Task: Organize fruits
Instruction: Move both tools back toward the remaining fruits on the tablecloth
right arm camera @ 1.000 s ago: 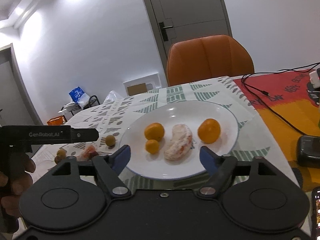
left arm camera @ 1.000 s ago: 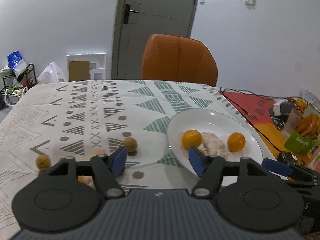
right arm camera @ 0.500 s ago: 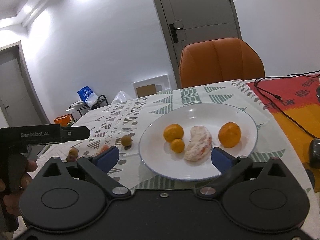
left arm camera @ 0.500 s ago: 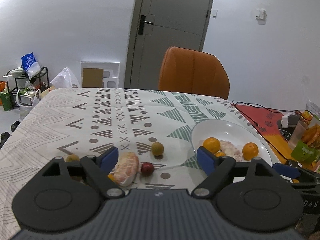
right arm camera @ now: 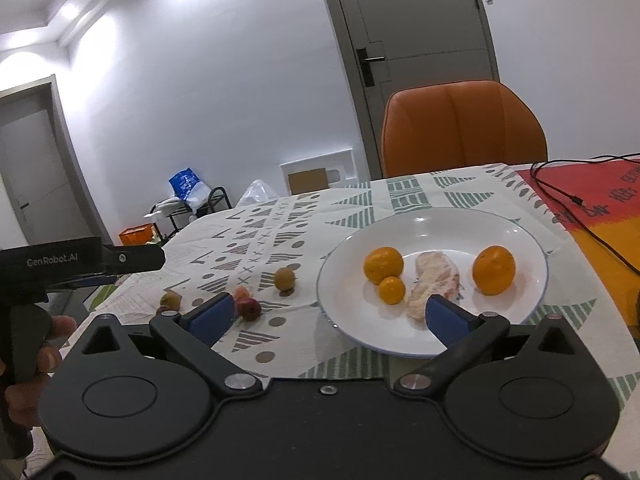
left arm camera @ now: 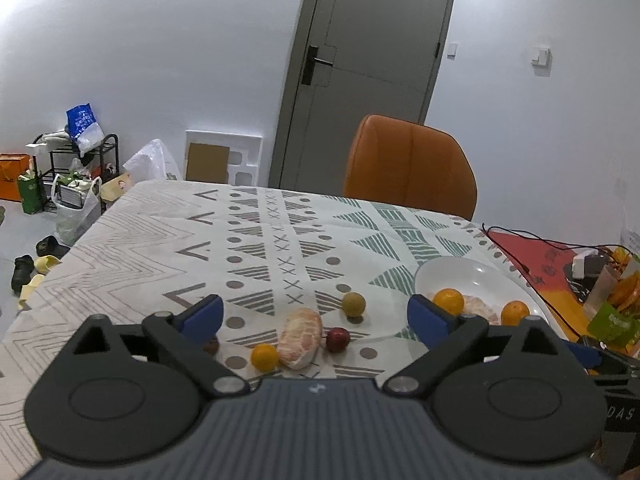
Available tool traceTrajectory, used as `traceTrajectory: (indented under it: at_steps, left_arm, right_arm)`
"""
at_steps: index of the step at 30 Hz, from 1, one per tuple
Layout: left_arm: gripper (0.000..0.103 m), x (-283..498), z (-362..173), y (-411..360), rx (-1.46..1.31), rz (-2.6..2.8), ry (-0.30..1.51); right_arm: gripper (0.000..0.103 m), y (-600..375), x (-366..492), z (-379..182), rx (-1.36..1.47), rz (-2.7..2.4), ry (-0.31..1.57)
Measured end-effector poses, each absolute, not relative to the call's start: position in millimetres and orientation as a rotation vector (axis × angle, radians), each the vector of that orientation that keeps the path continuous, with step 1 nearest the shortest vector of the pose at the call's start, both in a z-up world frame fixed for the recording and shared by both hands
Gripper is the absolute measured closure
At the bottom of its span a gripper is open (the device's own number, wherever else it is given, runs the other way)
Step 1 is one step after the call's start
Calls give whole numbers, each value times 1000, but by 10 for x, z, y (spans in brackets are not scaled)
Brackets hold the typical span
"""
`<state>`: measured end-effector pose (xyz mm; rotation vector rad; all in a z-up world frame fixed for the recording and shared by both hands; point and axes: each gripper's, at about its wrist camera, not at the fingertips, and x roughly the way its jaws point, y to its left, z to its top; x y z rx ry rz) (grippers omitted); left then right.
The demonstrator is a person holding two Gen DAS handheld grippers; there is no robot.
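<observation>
On white plate (right arm camera: 520, 236): oranges (right arm camera: 383, 265), peeled citrus (right arm camera: 434, 282)

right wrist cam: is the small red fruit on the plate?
No: the small red fruit lies on the tablecloth, left of the white plate, which holds only three orange fruits and a peeled piece.

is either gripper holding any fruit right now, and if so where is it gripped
Nothing is held. The left gripper and the right gripper both have their jaws wide apart with nothing between them; the peeled citrus piece lies on the tablecloth.
</observation>
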<state>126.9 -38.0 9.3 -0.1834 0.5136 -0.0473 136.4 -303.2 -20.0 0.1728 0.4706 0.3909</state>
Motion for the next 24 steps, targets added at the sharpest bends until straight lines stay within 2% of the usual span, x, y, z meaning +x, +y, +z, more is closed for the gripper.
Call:
traceTrajectory:
  at_steps: [24]
  left_arm:
    - [3, 1062, 2, 81, -258, 47, 535]
  right_arm:
    - [0, -2652, 1351, -300, 160, 464, 516]
